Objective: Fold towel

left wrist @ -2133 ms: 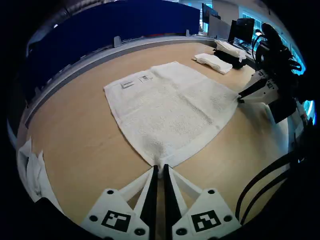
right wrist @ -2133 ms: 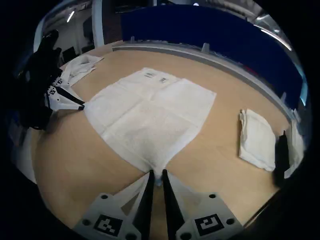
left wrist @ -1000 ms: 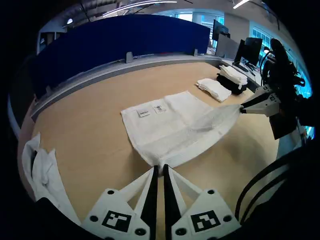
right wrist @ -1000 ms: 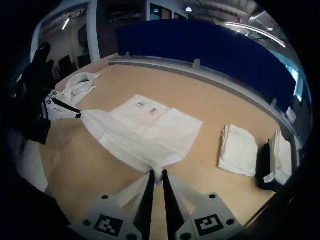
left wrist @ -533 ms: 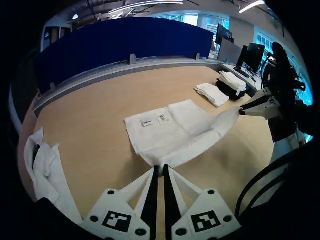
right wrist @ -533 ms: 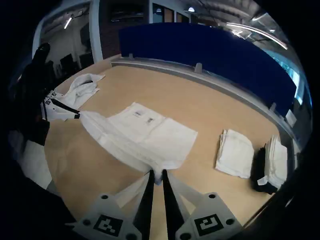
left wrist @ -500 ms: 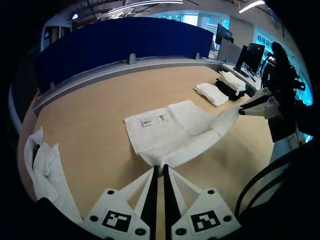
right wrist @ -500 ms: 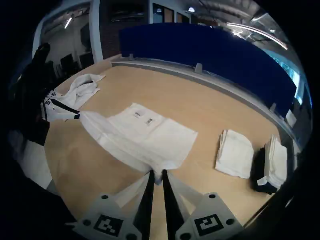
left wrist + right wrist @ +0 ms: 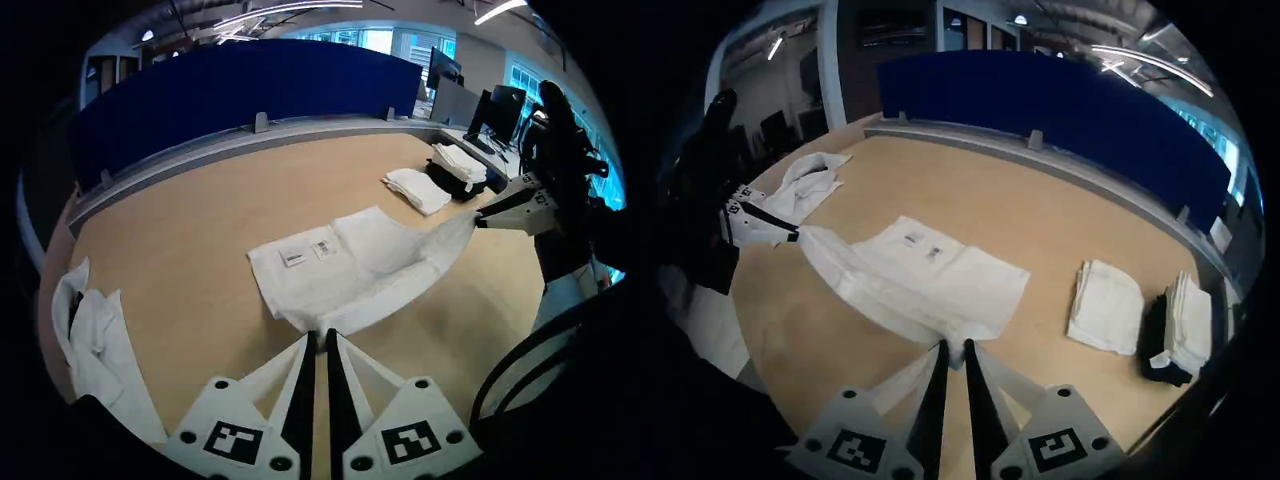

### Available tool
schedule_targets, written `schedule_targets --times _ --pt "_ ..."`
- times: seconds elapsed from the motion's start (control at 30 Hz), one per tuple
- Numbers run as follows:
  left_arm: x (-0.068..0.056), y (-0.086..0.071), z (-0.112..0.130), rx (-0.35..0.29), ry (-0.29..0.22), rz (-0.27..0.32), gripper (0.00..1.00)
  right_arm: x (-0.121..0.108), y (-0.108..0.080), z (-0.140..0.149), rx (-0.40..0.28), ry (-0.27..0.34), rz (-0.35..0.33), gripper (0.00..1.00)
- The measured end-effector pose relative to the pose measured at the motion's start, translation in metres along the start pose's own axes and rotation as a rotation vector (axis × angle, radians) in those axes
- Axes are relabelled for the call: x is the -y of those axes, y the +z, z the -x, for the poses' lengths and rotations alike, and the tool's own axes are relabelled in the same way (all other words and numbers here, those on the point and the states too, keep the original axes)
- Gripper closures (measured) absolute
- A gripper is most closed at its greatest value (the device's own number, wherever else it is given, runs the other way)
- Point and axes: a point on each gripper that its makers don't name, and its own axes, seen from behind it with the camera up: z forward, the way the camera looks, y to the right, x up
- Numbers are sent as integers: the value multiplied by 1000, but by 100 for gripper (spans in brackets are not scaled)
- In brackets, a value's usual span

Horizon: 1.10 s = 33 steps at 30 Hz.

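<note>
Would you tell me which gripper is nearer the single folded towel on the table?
Right. The right gripper pinches the spread towel beside the folded towel; the left gripper pinches its opposite corner, farther off.

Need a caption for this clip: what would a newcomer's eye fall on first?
The white towel in the middle of the wooden desk, its near edge lifted and stretched between the left gripper and the right gripper, each shut on a corner. Behind it runs a long blue partition. A folded towel lies to the right in the right gripper view.
</note>
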Motion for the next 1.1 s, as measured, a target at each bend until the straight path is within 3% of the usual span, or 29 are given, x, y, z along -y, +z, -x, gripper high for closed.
schedule_targets --times 0.37,0.6,0.8,1.1 --pt "4 7 -1 10 -28 3 91 -1 2 1 9 -1 -4 85" --pt "17 18 -9 10 -14 -15 91 -3 10 -4 21 -3 -12 85" --pt "27 37 -17 10 -10 -15 91 -11 26 -6 42 36 -20 85" --pt "49 80 -24 28 -3 -26 91 -25 57 -6 76 92 -24 85"
